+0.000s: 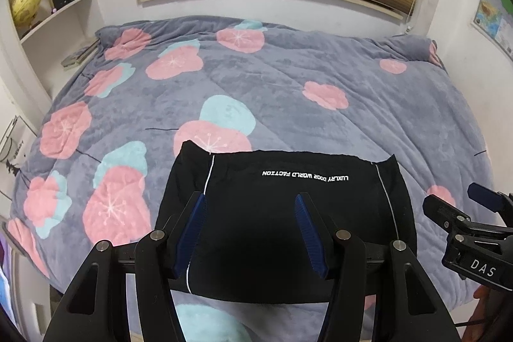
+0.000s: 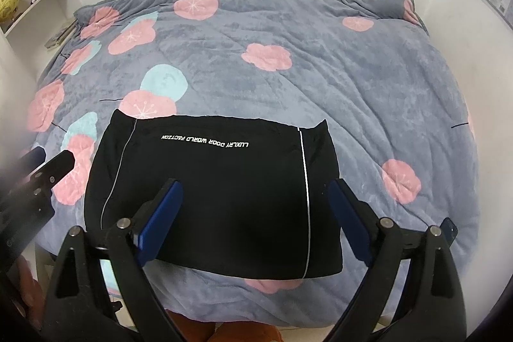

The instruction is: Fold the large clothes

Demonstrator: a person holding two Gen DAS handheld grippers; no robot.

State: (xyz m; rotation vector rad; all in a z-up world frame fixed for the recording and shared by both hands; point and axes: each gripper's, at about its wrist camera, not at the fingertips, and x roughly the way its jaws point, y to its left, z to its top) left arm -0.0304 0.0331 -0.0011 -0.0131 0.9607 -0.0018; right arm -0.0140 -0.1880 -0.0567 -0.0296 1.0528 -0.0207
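In the left wrist view the left gripper (image 1: 250,204) is hovering half open and empty over the folded black garment (image 1: 288,213), which is lying at the near edge of the bed (image 1: 352,92); a careless grab here risks pulling the fold apart or dragging it off the edge. In the right wrist view the right gripper (image 2: 255,191) is standing wide and empty over the garment's right half, and only this view is showing the bed's near edge dropping away below the garment.

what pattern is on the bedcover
Grey bedcover with pink and pale teal blossoms, best seen from the right wrist.
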